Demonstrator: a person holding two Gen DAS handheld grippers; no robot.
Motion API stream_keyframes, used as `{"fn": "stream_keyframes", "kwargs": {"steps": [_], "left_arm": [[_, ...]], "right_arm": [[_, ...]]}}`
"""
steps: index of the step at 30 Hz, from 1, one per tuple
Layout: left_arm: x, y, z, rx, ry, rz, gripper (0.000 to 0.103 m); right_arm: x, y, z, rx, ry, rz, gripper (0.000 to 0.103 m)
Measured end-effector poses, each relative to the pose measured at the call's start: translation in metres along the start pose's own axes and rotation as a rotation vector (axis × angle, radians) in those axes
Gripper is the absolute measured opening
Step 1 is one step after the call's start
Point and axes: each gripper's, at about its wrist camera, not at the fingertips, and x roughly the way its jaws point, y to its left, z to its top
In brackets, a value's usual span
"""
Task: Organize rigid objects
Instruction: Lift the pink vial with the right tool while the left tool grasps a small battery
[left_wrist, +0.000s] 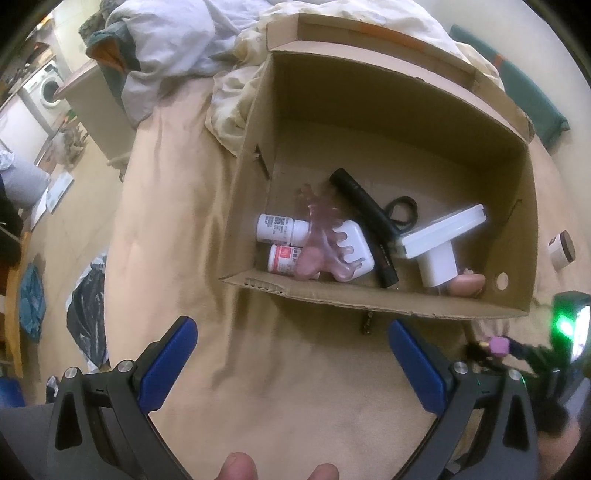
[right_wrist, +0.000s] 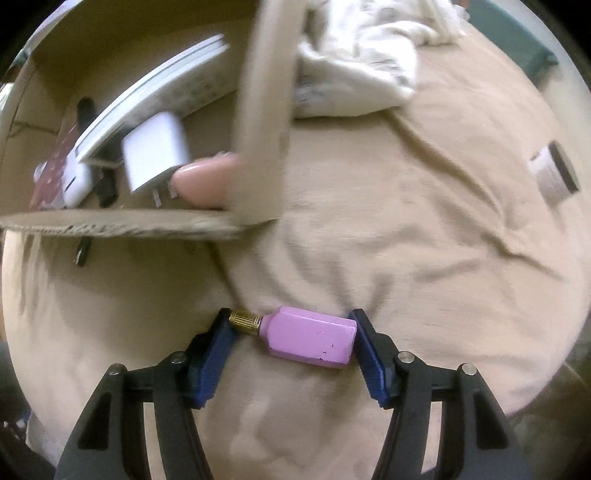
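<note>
A small pink bottle (right_wrist: 309, 341) with a ribbed gold cap (right_wrist: 243, 320) lies on its side on the tan bedsheet (right_wrist: 424, 240), just outside the near corner of the cardboard box (right_wrist: 122, 225). The right tongs (right_wrist: 291, 332) bracket it lengthwise: the blue pad on the right touches the bottle's flat base, and the blue pad on the left meets the gold cap, so the bottle sits end to end between them. Whether the pads actually press on it or only rest against it I cannot tell, and the bottle lies on the sheet rather than being lifted.

In the left wrist view the same pink bottle (left_wrist: 498, 346) shows small at the right edge, beside the box's near right corner. The left tongs (left_wrist: 293, 349) hang over bare sheet in front of the box with their blue pads spread wide and nothing between them; two fingertips (left_wrist: 238, 466) of the person show at the bottom edge.

The open box (left_wrist: 369, 299) holds two white pill bottles (left_wrist: 282, 229), a pink claw hair clip (left_wrist: 317, 236), a white charger block (left_wrist: 352, 251), a black tube (left_wrist: 365, 225), a black hair tie (left_wrist: 402, 212), a white plug adapter (left_wrist: 437, 264), a flat white lidded case (left_wrist: 443, 230) and a rounded pinkish object (left_wrist: 469, 284). A small jar with a brown lid (left_wrist: 563, 251) lies on the sheet beyond the box's right wall. Crumpled bedding (left_wrist: 229, 99) is heaped behind the box.
</note>
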Motion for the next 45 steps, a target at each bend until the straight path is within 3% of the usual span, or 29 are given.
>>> {"fn": "stream_keyframes", "kwargs": {"steps": [5,9,18,23,32,38,42,45], "left_arm": [[0.005,0.003,0.000,-0.006,0.016,0.010,0.103],[0.005,0.004,0.000,-0.008,0.014,0.013,0.103],[0.008,0.001,-0.002,0.021,0.018,0.025,0.103],[0.015,-0.003,-0.007,0.059,0.026,0.046,0.103],[0.039,-0.007,-0.013,0.107,0.042,0.131,0.103],[0.058,-0.041,-0.020,0.216,0.077,0.081,0.103],[0.069,-0.065,-0.015,0.268,0.070,0.054,0.091],[0.085,-0.083,-0.010,0.293,0.079,0.043,0.090]], "right_arm": [[-0.038,-0.007,-0.007,-0.005,-0.030,0.088,0.066],[-0.079,-0.005,-0.008,-0.061,-0.105,0.130,0.066],[-0.164,0.021,0.013,-0.135,-0.409,0.270,0.066],[-0.165,0.026,0.019,-0.136,-0.541,0.341,0.066],[-0.159,0.015,0.022,-0.070,-0.529,0.432,0.066],[-0.152,0.011,0.030,-0.041,-0.491,0.425,0.066],[-0.145,0.009,0.039,-0.022,-0.462,0.411,0.066],[-0.141,0.007,0.042,-0.006,-0.442,0.402,0.066]]}}
